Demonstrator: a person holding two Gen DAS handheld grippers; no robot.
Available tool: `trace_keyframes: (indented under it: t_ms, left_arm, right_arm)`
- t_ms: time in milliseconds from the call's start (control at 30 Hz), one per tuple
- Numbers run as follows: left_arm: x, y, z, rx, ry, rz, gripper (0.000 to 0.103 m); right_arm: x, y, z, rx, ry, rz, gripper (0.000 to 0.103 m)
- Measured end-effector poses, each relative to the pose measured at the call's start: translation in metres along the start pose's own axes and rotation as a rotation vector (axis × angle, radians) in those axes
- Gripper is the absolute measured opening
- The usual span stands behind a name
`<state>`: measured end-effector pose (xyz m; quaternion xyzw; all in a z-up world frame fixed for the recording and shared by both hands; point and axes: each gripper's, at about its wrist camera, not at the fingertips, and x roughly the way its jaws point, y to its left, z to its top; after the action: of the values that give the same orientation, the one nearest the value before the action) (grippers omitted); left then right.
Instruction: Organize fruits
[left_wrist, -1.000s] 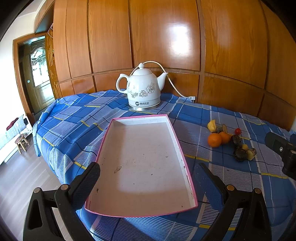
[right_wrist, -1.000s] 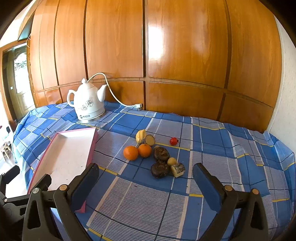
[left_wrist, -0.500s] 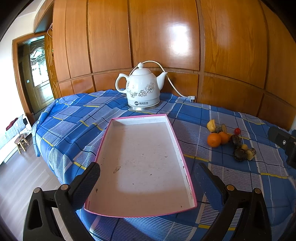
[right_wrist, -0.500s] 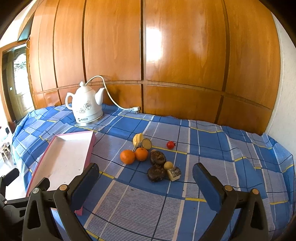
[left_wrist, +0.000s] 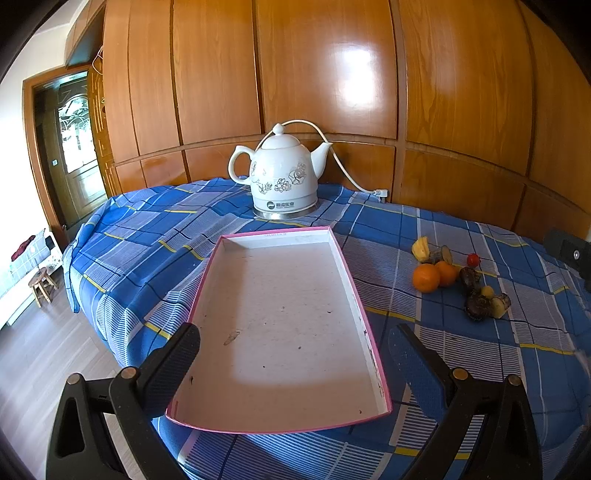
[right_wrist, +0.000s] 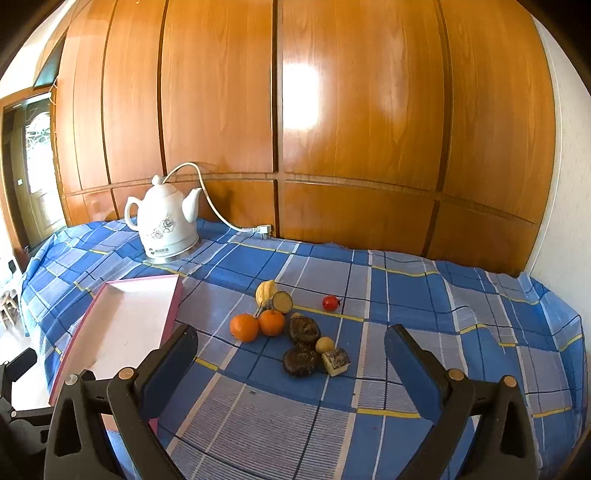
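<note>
Overhead, both grippers hang above a table under a blue checked cloth (right_wrist: 424, 295), each with its jaws spread wide and gripping nothing. Wooden wall panels (right_wrist: 351, 110) stand behind it. The left gripper (left_wrist: 293, 356) sits over a shallow pink-edged tray (left_wrist: 354, 295), whose white floor is bare apart from small stains. Behind the tray stands a white kettle (left_wrist: 282, 177) with its cord trailing to the wall. The right gripper (right_wrist: 291, 350) faces the fruit, which lies on the cloth just right of the tray: two oranges (right_wrist: 244, 327), a yellow piece (right_wrist: 265, 291), two dark brown lumps (right_wrist: 303, 329) and a small red fruit (right_wrist: 330, 302). Only the left view shows the tray's whole floor, a doorway (left_wrist: 74, 155) and a stool (left_wrist: 42, 284).
</note>
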<state>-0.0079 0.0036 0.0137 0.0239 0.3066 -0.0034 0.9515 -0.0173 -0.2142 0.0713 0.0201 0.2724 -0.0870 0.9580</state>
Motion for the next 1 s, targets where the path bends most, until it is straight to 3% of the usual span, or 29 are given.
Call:
trace_keyframes:
  t_ms: [633,767,933,1000]
  left_arm:
    - [0.002,-0.005,-0.002,0.019,0.016,-0.022,0.103]
    - [0.001,-0.011,0.000,0.045,0.015,-0.068,0.103]
    - [0.005,-0.022,0.004,0.066,0.058,-0.171,0.103]
    - [0.007,-0.030,0.005,0.093,0.059,-0.179,0.103]
  right_arm:
    - [0.017,-0.051,0.042,-0.036,-0.015,0.018,0.103]
    - [0.038,-0.076,0.047,-0.027,0.030,0.047,0.102]
    - [0.074,-0.107,0.039,-0.005,0.124,0.028,0.102]
    - [0.091,-0.122,0.031,0.023,0.174,0.018,0.102]
